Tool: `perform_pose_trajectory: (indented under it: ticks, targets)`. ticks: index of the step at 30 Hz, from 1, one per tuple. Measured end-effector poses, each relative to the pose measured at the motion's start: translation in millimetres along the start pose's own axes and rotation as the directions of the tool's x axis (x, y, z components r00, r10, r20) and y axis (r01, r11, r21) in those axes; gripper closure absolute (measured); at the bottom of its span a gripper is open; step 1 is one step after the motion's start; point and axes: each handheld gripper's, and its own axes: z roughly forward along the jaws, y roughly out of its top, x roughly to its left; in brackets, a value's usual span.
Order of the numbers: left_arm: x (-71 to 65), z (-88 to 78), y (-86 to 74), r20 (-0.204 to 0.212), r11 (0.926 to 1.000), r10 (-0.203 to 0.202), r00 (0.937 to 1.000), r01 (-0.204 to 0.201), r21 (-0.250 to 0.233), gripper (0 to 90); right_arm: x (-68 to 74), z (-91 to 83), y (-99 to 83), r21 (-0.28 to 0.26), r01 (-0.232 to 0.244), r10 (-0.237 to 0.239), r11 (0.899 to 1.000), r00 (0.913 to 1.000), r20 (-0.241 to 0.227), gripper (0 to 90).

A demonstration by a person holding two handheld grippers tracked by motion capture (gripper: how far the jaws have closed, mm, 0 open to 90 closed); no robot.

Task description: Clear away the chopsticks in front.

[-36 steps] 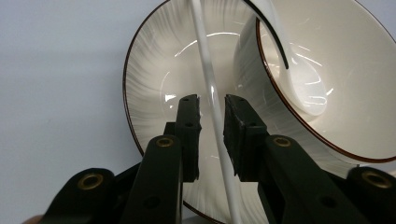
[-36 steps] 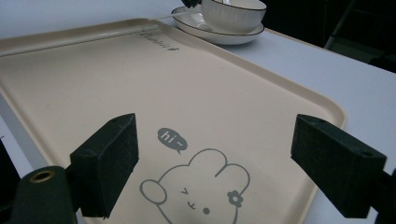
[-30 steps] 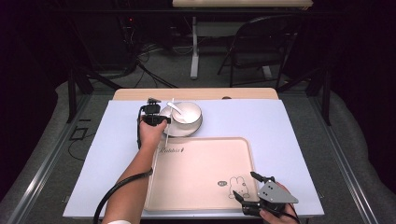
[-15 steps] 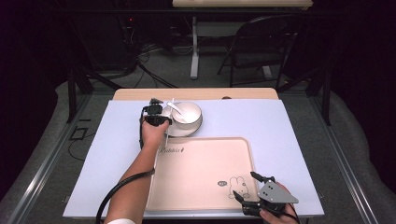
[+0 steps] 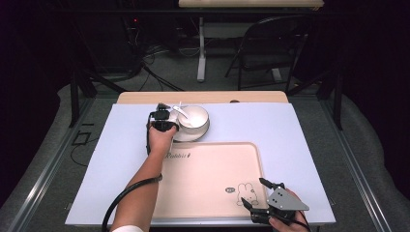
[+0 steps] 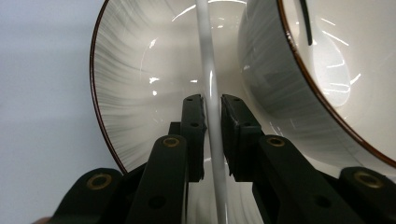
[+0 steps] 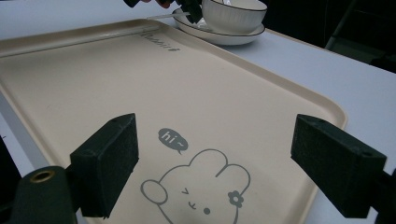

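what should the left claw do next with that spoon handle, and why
Probably lift the spoon slowly, straight up. The left claw has just been closing, and its pads now clamp the thin white handle, which lies over the plate beside the bowl. With the bowl rim so close, a sideways pull could knock it. The right claw hangs open over the tray.

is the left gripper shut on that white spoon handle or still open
Shut on it: the left gripper's black pads press both sides of the thin white spoon handle over the white plate.

Left gripper [image 5: 167,117] at the bowl [image 5: 192,118] – plate [image 5: 191,133] beneath; tray [image 5: 212,159] nearby.
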Motion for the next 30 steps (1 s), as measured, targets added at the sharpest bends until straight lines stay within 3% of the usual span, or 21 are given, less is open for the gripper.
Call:
perform_pose_trajectory:
  ticks: [6,7,10,30]
  targets:
    - [0.0,0.0,0.0,0.000,1.0000,0.000,1.0000,0.000,0.000,82.2,0.0,0.0,0.0,0.000,0.000,0.000,1.000,1.0000,0.000,14.4]
    - [1.4,0.1,-0.2,0.010,0.9996,-0.026,0.9996,0.026,-0.009,83.6,0.0,0.0,0.0,0.000,0.000,0.000,1.000,1.0000,0.001,14.4]
    - [2.2,-0.9,0.2,0.014,0.9994,-0.033,0.9994,0.033,-0.013,83.7,0.0,-0.1,0.0,-0.001,0.000,0.000,1.000,1.0000,0.000,14.4]
    - [9.5,-12.8,1.1,0.013,0.9978,-0.045,0.9989,0.045,-0.048,84.5,0.0,0.1,0.1,0.000,0.004,-0.004,1.000,1.0000,0.000,14.4]
